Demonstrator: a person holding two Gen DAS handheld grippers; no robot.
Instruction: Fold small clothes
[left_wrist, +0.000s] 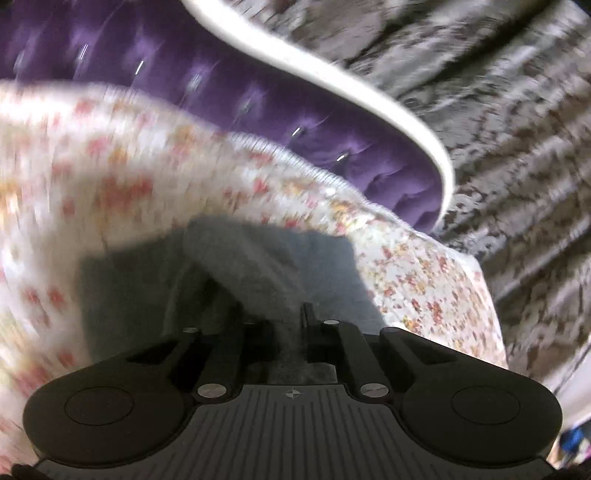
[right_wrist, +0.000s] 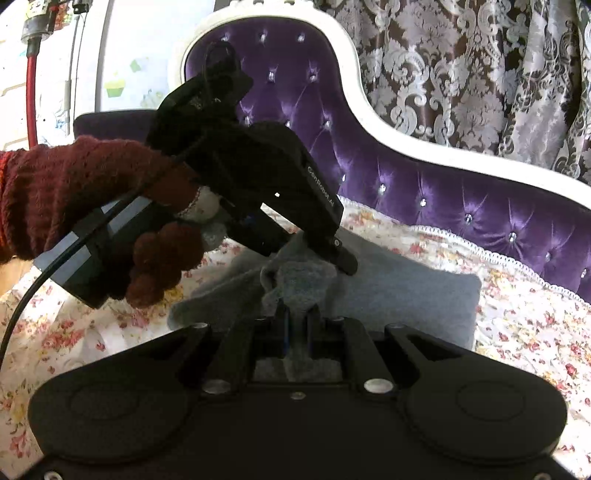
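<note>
- Grey knitted garment (right_wrist: 388, 291), small and soft, lies on a floral bedspread (right_wrist: 517, 332) in front of a purple tufted headboard (right_wrist: 424, 184) with a white frame.
- Right gripper (right_wrist: 297, 314) has its jaws closed on a bunched ridge of the grey cloth, which rises between the two fingers.
- Left gripper (right_wrist: 345, 262), seen from the right wrist view, comes in from the left, held by a hand in a dark red knitted glove (right_wrist: 162, 258); its tips touch the same raised fold.
- In the blurred left wrist view, the left gripper (left_wrist: 275, 317) shows jaws drawn nearly together with grey fabric (left_wrist: 221, 266) pinched between them.
- Both pinches sit close together near the middle of the garment's near edge.
- Judging by this, folding has only begun: cloth is gathered and gripped, but most of the garment lies spread out flat, and no clean, finished fold is visible.
- Patterned grey curtains (right_wrist: 480, 74) hang behind.
</note>
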